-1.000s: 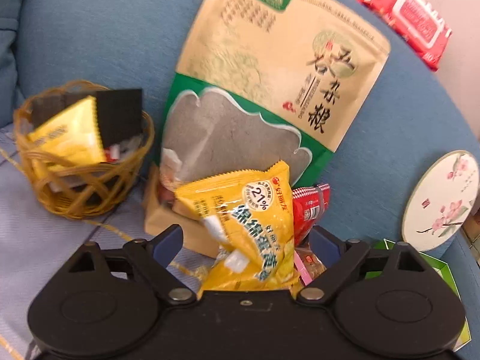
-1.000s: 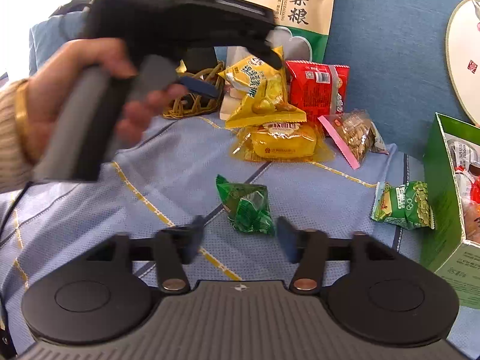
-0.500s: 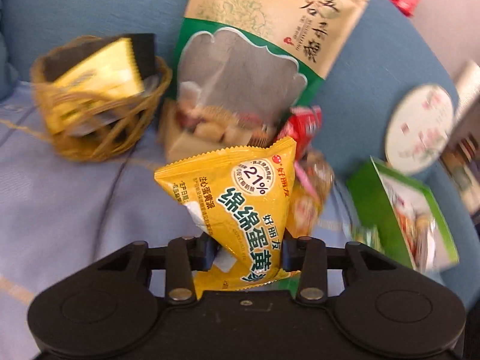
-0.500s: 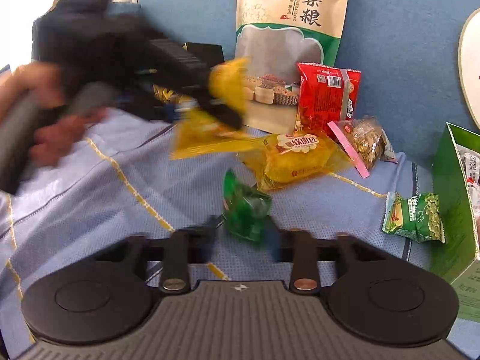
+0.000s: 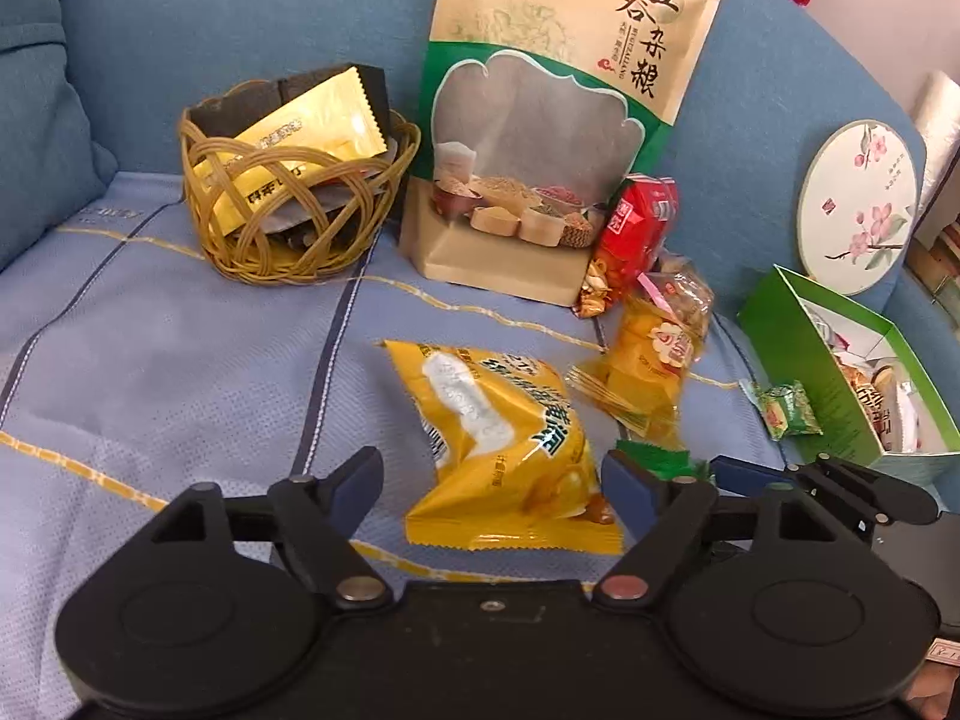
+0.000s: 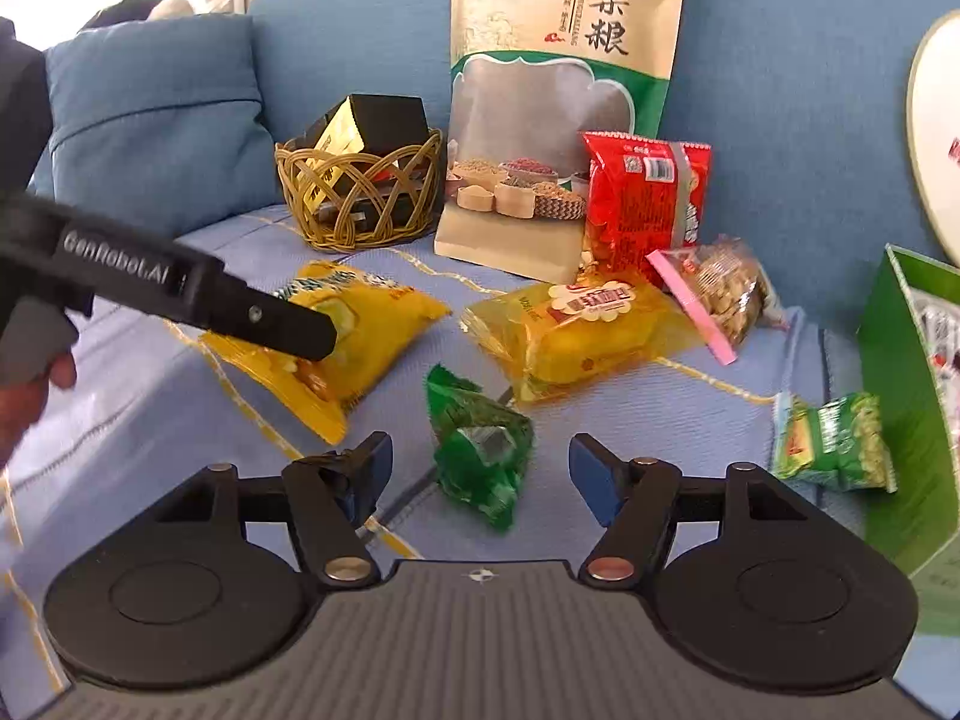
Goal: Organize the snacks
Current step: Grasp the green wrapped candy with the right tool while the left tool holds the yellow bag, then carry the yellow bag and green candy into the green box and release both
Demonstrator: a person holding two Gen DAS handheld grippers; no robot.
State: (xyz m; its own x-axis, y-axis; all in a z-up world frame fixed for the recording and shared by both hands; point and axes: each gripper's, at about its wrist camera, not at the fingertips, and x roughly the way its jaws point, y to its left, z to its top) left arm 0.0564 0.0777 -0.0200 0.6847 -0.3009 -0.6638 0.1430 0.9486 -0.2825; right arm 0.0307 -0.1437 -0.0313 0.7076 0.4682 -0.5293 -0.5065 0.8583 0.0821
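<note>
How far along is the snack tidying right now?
Done: the basket and green box hold some packets. In hand: nothing; the left gripper and right gripper are both opening, around the yellow bag and green packet. Left: those plus other loose packets.

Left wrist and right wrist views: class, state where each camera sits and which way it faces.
Left wrist: on the left gripper, angled down at the yellow packet; own opening jaws show.
Right wrist: on the right gripper, angled down at the green packet; own opening jaws, left gripper and a hand show.
Shared: basket, grain bag.
</note>
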